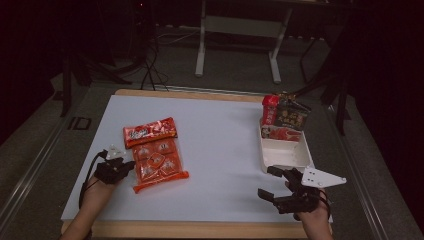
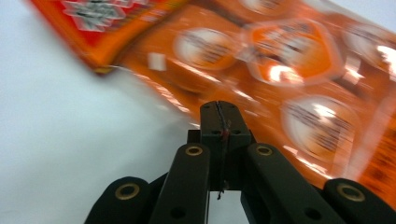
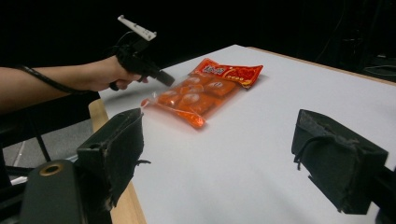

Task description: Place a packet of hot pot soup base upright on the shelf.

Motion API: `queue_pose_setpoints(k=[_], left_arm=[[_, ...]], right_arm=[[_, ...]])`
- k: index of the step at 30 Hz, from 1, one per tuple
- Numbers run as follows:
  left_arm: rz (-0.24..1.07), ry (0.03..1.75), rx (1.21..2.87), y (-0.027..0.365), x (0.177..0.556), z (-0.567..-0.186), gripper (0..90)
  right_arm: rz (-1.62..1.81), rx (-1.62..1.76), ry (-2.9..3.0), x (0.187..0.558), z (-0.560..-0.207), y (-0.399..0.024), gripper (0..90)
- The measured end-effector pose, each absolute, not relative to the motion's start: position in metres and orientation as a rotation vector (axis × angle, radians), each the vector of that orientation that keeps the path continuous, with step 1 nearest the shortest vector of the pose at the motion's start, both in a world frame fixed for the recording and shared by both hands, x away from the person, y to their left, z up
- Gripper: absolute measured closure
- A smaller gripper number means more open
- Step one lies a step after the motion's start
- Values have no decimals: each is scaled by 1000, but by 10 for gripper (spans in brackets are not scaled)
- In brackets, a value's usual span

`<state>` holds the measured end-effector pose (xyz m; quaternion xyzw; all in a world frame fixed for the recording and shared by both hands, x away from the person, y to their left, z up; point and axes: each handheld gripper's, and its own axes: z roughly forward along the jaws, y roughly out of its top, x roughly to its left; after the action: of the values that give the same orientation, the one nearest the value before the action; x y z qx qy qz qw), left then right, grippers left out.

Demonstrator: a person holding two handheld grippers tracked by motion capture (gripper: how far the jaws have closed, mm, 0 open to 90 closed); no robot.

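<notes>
Your left tool (image 1: 131, 164) has its jaws pressed together at the clear edge of the orange snack bag (image 1: 156, 155). In the left gripper view a thin sliver of film seems caught in the seam between the tips, with the bag's round printed packets spreading away just beyond them and to their right. From the right gripper view the same tool (image 3: 167, 80) meets the bag (image 3: 205, 88) at its near long edge, and that edge looks lifted a little off the table there; the rest of the bag lies flat.

Your right tool (image 1: 270, 183) hovers well apart from the bag, jaws spread wide with nothing between them. Just beyond it and slightly to its right stands a white tray (image 1: 285, 153), whose far end holds a red packet (image 1: 270, 109) and a dark packet (image 1: 292, 116) propped upright.

The table (image 1: 220, 150) is a plain white board with a pale wooden rim showing at the near and far edges. Past it the room is dim: grey floor, a light-coloured desk frame (image 1: 239, 37) and dark stands and cables.
</notes>
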<state>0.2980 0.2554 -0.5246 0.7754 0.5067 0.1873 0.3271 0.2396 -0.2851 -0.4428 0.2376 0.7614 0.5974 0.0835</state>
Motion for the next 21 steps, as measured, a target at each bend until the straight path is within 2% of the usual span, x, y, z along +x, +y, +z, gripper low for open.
queue_pose_setpoints(k=[11, 16, 21], left_arm=[[525, 1418, 1999, 260, 324, -530, 900], [488, 1429, 1969, 259, 330, -533, 900], [476, 1426, 2007, 250, 334, -532, 900]], right_arm=[[1780, 711, 2283, 240, -445, -285, 165], [1779, 709, 2284, 240, -445, -284, 164], [1774, 711, 2291, 241, -446, -283, 164]])
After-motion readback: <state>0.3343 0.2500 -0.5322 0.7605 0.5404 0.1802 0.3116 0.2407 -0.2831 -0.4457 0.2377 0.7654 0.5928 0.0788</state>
